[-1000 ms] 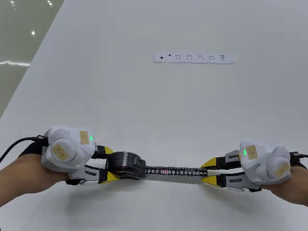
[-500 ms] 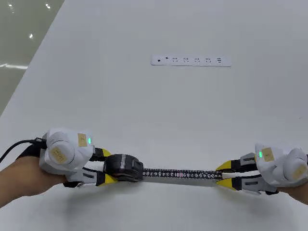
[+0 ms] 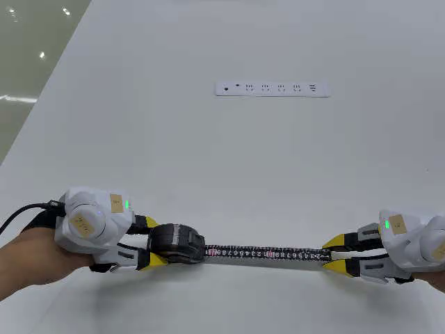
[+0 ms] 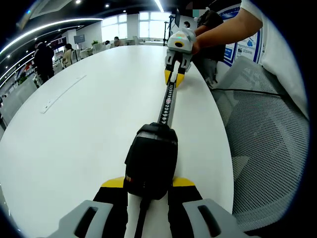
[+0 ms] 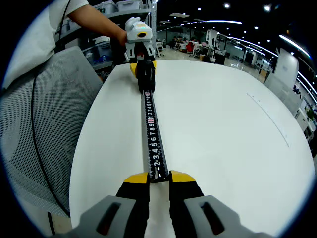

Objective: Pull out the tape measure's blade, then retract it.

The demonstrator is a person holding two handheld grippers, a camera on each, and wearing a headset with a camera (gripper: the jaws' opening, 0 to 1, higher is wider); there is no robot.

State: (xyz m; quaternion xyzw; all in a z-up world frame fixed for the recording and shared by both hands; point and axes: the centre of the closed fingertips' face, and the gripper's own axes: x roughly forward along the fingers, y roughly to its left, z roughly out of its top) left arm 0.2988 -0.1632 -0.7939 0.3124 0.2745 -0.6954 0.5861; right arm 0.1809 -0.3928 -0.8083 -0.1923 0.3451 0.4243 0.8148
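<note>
White table [image 3: 243,153], office [image 5: 208,37] behind in the gripper views: left gripper [image 3: 155,241] clamps the tape measure [image 3: 179,243], right gripper [image 3: 334,253] its blade [image 3: 264,252].

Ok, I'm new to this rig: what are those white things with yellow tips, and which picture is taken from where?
There is no robot here: a person holds a two-jaw gripper in each hand. The wide picture comes from a headset camera looking down at the white table. The two round pictures come from cameras riding on the grippers, each looking along its own jaws. The left gripper is shut on the black tape measure case. The right gripper pinches the tip of the blade, which is drawn out between them. A white power strip lies farther back.
</note>
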